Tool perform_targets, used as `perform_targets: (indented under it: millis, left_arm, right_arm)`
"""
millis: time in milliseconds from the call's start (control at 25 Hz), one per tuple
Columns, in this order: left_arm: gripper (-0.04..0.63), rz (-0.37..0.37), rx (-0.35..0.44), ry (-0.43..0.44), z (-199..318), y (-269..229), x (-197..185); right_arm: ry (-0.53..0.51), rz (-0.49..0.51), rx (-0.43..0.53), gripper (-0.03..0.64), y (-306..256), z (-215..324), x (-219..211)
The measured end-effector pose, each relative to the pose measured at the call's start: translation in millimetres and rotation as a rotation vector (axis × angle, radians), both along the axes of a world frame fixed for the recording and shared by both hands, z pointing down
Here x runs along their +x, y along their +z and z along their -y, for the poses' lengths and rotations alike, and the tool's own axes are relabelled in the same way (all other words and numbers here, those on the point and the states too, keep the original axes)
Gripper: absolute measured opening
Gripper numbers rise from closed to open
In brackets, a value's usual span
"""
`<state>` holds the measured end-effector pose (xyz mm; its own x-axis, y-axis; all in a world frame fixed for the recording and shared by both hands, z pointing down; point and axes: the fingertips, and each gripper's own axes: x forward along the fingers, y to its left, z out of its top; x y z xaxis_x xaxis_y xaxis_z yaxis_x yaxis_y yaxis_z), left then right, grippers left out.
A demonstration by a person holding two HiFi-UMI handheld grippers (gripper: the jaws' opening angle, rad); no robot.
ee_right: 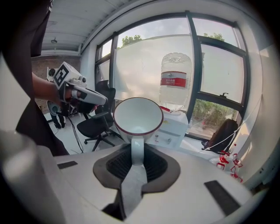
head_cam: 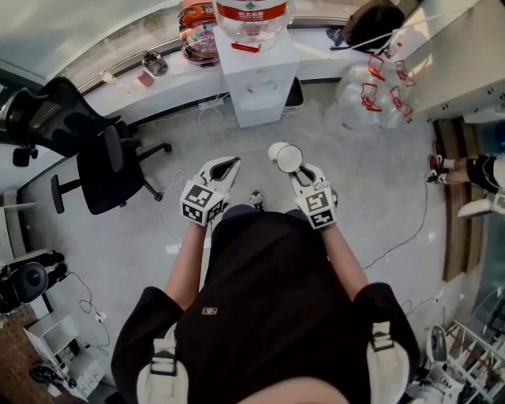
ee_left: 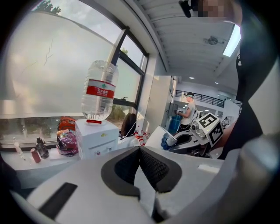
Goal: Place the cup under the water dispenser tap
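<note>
A white cup (head_cam: 285,156) with a thin red rim is carried by its handle in my right gripper (head_cam: 297,170), which is shut on it. In the right gripper view the cup (ee_right: 138,116) stands upright just beyond the gripper (ee_right: 137,154), its mouth tipped towards the camera. My left gripper (head_cam: 225,166) is beside it, shut and holding nothing (ee_left: 140,152). The white water dispenser (head_cam: 256,79) stands ahead on the counter, some way beyond both grippers, with a large bottle (head_cam: 252,12) on top. It also shows as the dispenser (ee_left: 96,138) and the dispenser (ee_right: 173,127). Its taps are too small to make out.
A black office chair (head_cam: 95,150) stands at the left. The white counter (head_cam: 158,83) runs under the windows with snack bags (head_cam: 197,31) and small bottles. Empty water bottles (head_cam: 371,95) lie right of the dispenser. A cable (head_cam: 410,229) crosses the floor. A person (ee_left: 189,109) stands far off.
</note>
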<state>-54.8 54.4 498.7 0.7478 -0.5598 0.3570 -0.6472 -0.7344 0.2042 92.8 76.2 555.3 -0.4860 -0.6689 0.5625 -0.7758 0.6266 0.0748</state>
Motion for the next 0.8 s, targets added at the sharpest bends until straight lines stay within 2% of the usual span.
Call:
perform_targets:
  millis: [240,800]
  left_arm:
    - [0.0,-0.009,-0.008,-0.026,4.2,6.7,-20.9]
    - [-0.001,-0.041,-0.011,-0.059,16.5,13.4,-37.4]
  right_arm:
    - [-0.025,-0.009,-0.003,0.049,1.8,9.7,-20.6]
    - [-0.046,-0.043,-0.016,0.049,10.2,23.1,-29.0]
